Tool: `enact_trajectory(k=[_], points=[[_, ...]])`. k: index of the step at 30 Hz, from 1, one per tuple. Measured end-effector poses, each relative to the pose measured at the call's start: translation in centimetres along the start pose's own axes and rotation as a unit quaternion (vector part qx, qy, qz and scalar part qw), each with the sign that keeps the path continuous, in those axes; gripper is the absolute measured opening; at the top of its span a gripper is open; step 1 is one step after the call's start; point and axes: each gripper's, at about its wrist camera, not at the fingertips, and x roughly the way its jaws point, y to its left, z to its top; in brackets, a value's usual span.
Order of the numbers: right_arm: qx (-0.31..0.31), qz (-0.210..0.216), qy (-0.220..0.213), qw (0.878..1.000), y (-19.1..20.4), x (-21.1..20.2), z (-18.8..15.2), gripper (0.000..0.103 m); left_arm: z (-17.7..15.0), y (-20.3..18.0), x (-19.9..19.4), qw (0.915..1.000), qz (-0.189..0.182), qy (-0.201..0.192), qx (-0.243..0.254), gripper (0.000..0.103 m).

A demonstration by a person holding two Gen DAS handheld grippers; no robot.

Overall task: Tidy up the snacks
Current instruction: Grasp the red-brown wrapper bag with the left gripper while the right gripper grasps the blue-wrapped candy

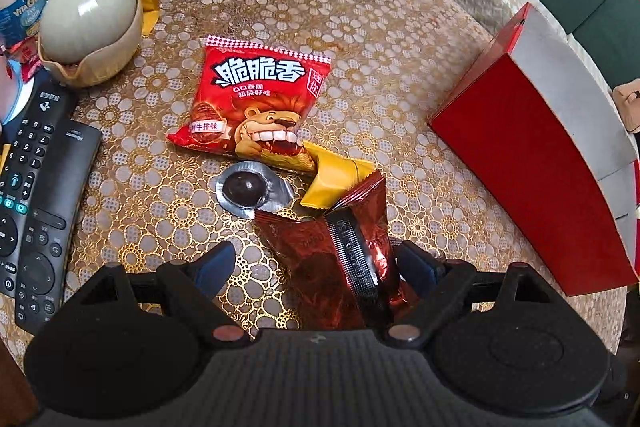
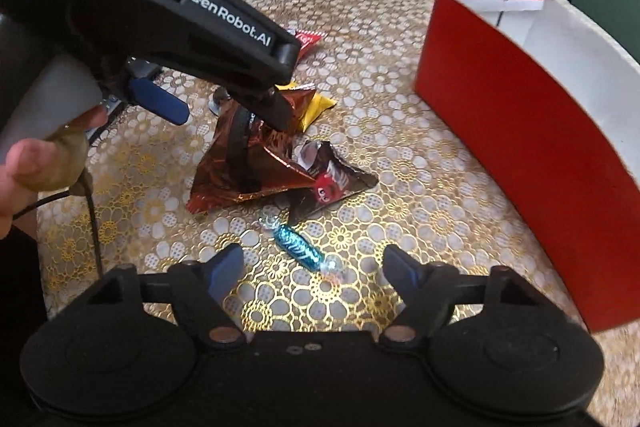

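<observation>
My left gripper point(image 1: 316, 263) is open around a crinkled dark red foil snack bag point(image 1: 340, 259), which lies between its fingers and leans on the right finger. The bag also shows in the right wrist view point(image 2: 248, 167), under the left gripper point(image 2: 224, 115). Beyond it lie a yellow packet point(image 1: 336, 183), a foil-sealed dark round sweet point(image 1: 248, 191) and a red lion snack packet point(image 1: 256, 99). My right gripper point(image 2: 314, 263) is open, with a blue wrapped candy point(image 2: 298, 245) on the table between its fingertips. A torn brown chocolate wrapper point(image 2: 332, 179) lies just beyond.
A red box with white inside point(image 2: 520, 131) stands open at the right; it also shows in the left wrist view point(image 1: 540, 167). Two remote controls point(image 1: 40, 203), a bowl holding a grey egg shape point(image 1: 88, 27), a can and a glass jar crowd the left. Sofa behind.
</observation>
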Motion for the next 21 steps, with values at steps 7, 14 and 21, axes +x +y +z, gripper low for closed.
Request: enact_trajectory(k=[7, 14, 21], points=[[-0.024, 0.000, 0.016, 1.000, 0.7, 1.2, 0.6, 0.051, 0.0, 0.3, 0.9, 0.9999, -0.009, 0.011, -0.003, 0.072], [-0.022, 0.005, 0.009, 1.000, 1.4, 1.2, 0.5, 0.031, -0.4, 0.9, 1.1, 0.9996, -0.022, 0.018, 0.007, 0.052], [0.008, 0.016, 0.001, 1.000, 2.0, 0.6, -0.1, 0.013, -1.4, 2.1, 0.2, 0.9992, -0.034, 0.012, 0.017, 0.051]])
